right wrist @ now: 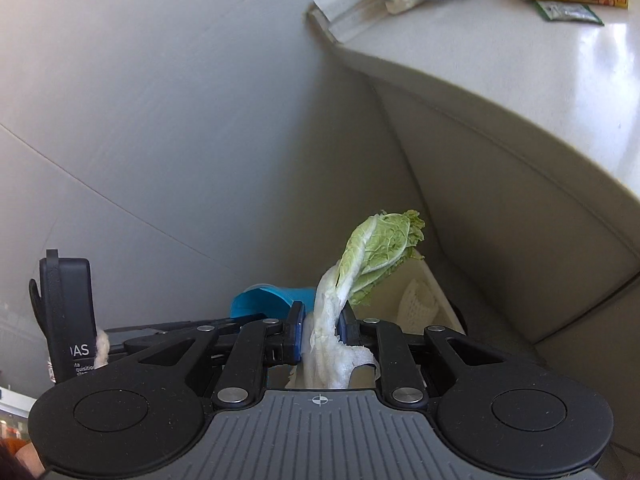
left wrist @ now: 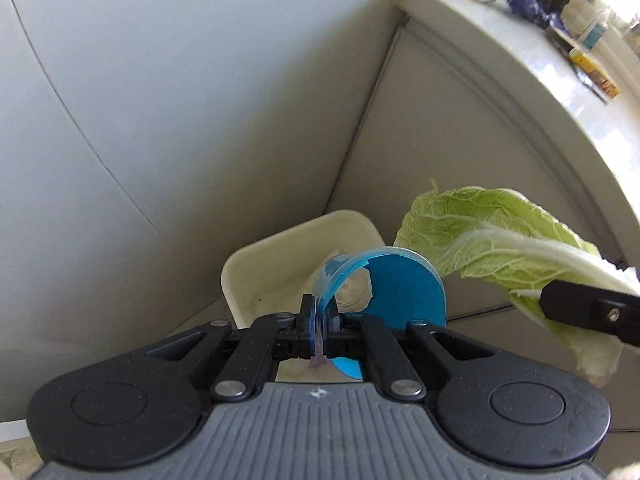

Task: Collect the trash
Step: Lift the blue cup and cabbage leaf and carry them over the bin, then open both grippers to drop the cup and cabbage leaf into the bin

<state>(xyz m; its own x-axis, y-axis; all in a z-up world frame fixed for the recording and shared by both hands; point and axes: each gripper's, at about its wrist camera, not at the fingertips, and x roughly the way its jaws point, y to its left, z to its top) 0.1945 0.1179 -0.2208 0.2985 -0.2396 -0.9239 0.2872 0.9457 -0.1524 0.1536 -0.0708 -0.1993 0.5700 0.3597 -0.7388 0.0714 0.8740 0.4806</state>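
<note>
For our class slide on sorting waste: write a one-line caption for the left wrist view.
Left gripper pinches a blue plastic cup above a cream bin, cabbage leaf alongside.

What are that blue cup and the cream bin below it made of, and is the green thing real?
The blue cup looks like thin clear plastic with a blue label: its wall is see-through and buckles where the left gripper pinches it. The cream bin seems matte moulded plastic, with rounded corners. The cabbage leaf in the right gripper looks real: veined, crinkled, with a limp white stalk.
</note>
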